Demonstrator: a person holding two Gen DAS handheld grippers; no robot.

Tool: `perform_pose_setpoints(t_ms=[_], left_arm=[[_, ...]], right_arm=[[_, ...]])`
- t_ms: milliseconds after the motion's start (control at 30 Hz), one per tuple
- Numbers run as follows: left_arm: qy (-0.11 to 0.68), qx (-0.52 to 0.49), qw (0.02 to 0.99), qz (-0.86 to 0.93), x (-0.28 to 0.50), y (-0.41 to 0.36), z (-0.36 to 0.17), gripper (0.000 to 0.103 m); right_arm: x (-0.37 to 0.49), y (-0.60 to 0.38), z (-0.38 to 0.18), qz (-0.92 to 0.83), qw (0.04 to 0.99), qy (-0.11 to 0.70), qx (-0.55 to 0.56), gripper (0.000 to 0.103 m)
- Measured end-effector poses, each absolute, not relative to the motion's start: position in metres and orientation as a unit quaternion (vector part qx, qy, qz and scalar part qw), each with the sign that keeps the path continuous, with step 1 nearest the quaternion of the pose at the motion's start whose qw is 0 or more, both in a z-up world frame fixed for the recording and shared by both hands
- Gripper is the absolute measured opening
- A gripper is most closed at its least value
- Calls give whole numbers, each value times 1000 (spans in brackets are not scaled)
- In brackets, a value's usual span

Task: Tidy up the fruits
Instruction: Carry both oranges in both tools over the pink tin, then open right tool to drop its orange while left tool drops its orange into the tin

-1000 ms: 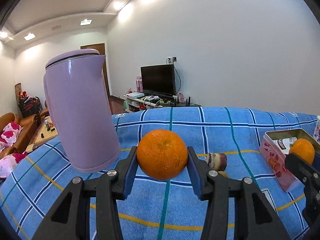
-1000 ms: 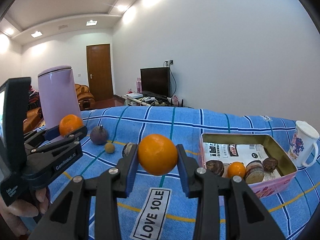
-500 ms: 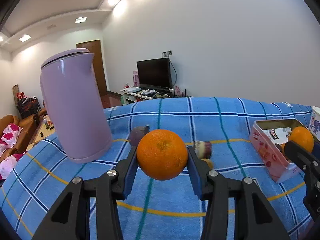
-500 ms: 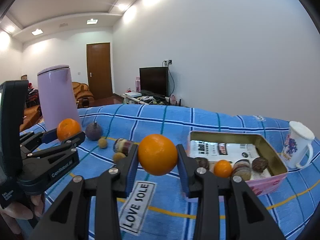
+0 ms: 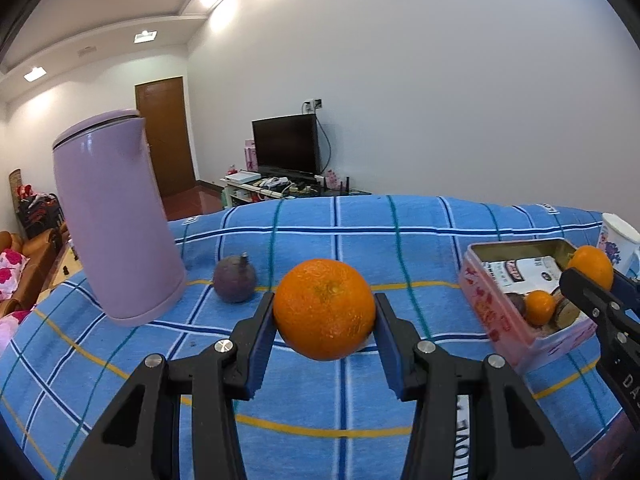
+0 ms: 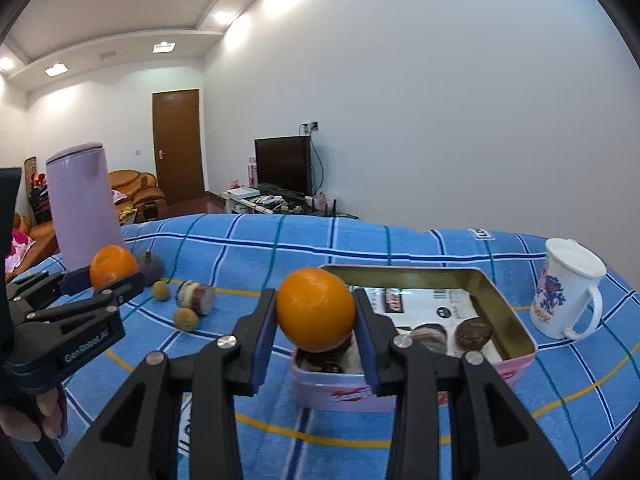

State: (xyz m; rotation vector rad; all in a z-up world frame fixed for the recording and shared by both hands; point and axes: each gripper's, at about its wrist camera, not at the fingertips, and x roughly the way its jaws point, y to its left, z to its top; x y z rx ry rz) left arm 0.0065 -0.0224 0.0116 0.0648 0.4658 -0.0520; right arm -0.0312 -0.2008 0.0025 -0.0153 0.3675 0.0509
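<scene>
the left gripper is clamped on an orange, held between its fingertips above the blue cloth, with the tin off to its right. the right gripper grips a second orange between its pads, right over the near end of the tin. a purple fruit lies beside the kettle. a mug stands right of the tin.
</scene>
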Motion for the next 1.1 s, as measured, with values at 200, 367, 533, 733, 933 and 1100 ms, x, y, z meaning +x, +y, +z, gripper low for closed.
perform_pose_setpoints(t_ms=[200, 367, 533, 733, 933, 1100], left_arm=[[230, 26, 972, -41, 13, -41, 16, 49], [227, 30, 972, -55, 18, -61, 19, 49], [225, 35, 971, -71, 24, -80, 21, 49], [225, 32, 970, -92, 32, -104, 23, 49], [228, 40, 966, -116, 43, -136, 22, 49], [242, 44, 961, -124, 63, -166, 16, 49]], right_arm=[[-29, -223, 9, 11, 985, 174, 4, 40], [-25, -246, 11, -7, 985, 171, 19, 40], [-23, -275, 15, -34, 985, 168, 30, 40], [-23, -312, 18, -69, 982, 167, 56, 40], [-18, -337, 18, -97, 978, 173, 60, 40], [5, -351, 11, -109, 973, 194, 57, 40]])
